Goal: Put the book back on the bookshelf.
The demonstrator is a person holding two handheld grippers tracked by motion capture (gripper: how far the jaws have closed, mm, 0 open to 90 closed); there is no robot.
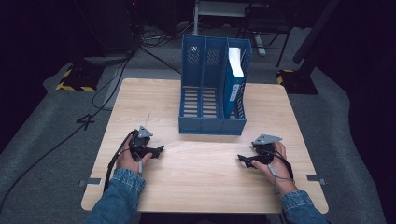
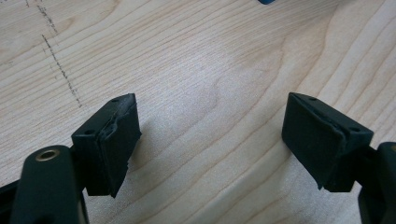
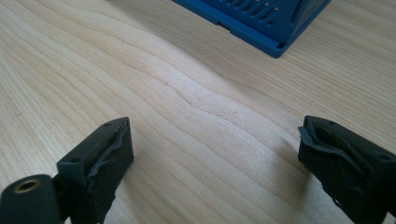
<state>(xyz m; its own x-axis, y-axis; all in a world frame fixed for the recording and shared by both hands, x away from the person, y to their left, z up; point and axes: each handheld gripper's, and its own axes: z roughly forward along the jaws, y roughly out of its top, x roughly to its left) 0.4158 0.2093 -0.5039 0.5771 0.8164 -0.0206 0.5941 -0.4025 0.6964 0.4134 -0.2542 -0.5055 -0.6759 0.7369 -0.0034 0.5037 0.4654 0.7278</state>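
Blue folder (image 1: 233, 81) stands upright in the rightmost slot of a blue file rack (image 1: 205, 123) at the far middle of the worktop (image 1: 205, 186), its long axis vertical and its spine facing the near side. Nearest the camera, a person's denim-sleeved forearms come in from the near edge, each hand resting low on the bare wood. The left hand-held gripper (image 1: 160, 149) sits at near left, jaws spread wide with nothing between them, its pads (image 2: 109, 144) over plain wood grain in the left gripper view. The right hand-held gripper (image 1: 240, 158) sits at near right, jaws likewise wide apart and empty; a near corner of the rack (image 3: 266, 28) shows beyond its pads (image 3: 100, 168) in the right gripper view. Both tips point inward toward the middle of the worktop, well apart from each other. The folder lies beyond and slightly left of the right hand-held gripper, which appears the nearer of the two; the other two rack slots look empty.
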